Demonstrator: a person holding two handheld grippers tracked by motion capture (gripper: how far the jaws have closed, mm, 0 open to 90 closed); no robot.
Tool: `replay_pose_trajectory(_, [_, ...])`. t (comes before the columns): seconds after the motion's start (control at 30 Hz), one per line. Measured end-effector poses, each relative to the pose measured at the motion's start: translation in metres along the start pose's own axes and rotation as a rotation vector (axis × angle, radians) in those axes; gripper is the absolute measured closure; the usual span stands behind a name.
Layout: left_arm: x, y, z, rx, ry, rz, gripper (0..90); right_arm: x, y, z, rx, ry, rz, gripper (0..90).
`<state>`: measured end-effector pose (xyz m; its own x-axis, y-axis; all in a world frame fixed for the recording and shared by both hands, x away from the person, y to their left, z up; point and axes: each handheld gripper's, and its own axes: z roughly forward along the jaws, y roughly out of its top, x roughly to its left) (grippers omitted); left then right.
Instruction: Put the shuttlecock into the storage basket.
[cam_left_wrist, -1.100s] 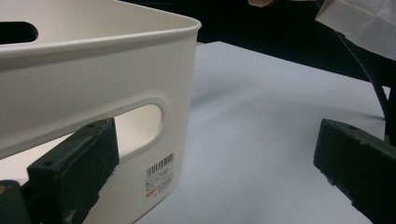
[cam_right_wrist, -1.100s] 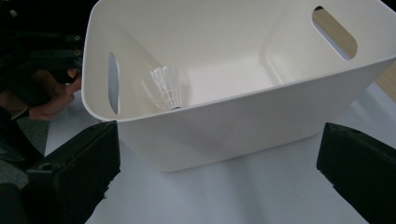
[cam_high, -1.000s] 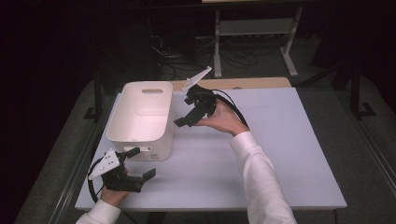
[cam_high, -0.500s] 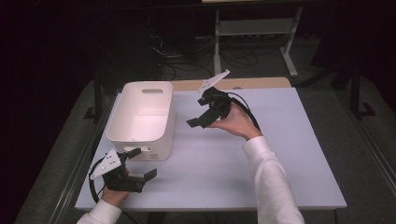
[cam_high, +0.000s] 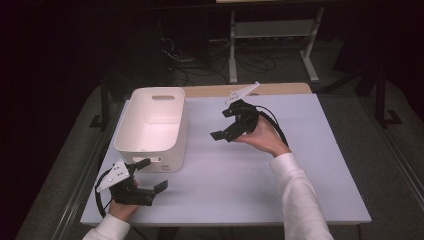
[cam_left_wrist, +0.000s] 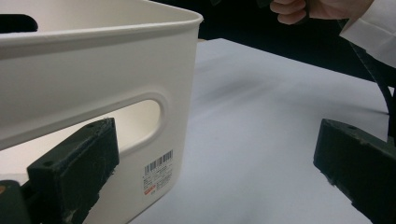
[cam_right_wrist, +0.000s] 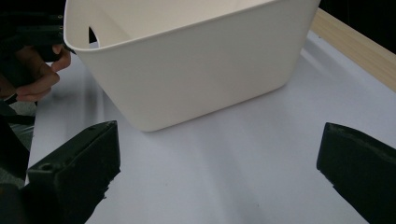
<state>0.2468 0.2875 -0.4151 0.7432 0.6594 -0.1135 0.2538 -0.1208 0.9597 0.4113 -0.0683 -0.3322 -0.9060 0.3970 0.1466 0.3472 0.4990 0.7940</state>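
Note:
A white plastic bin (cam_high: 150, 125) with slot handles stands on the left half of the table (cam_high: 280, 190), and its inside looks bare. My left gripper (cam_high: 151, 175) sits low at the bin's near end, open. In the left gripper view (cam_left_wrist: 215, 182) one jaw lies in front of the bin's handle slot (cam_left_wrist: 140, 116) and the other stands off to the side over the table. My right gripper (cam_high: 222, 124) hovers right of the bin, open and pointed at its side wall (cam_right_wrist: 187, 70), with nothing between the jaws (cam_right_wrist: 215, 177).
A barcode label (cam_left_wrist: 158, 170) is stuck on the bin's near corner. A wooden strip (cam_high: 280, 89) runs along the table's far edge, and a white rack (cam_high: 270, 30) with cables stands on the dark floor behind. The person's other hand (cam_right_wrist: 32, 74) shows beyond the bin.
The right gripper has drawn away from the bin's rim to the right and slightly nearer. The left gripper and the bin have stayed where they were.

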Motion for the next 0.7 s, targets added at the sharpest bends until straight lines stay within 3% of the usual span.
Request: replay_pose_trajectory(0.7, [0.001,-0.001,-0.001,0.012,0.016,-0.005,0.0,-0.018,-0.056,-0.028,-0.049,-0.050,0.084,0.0])
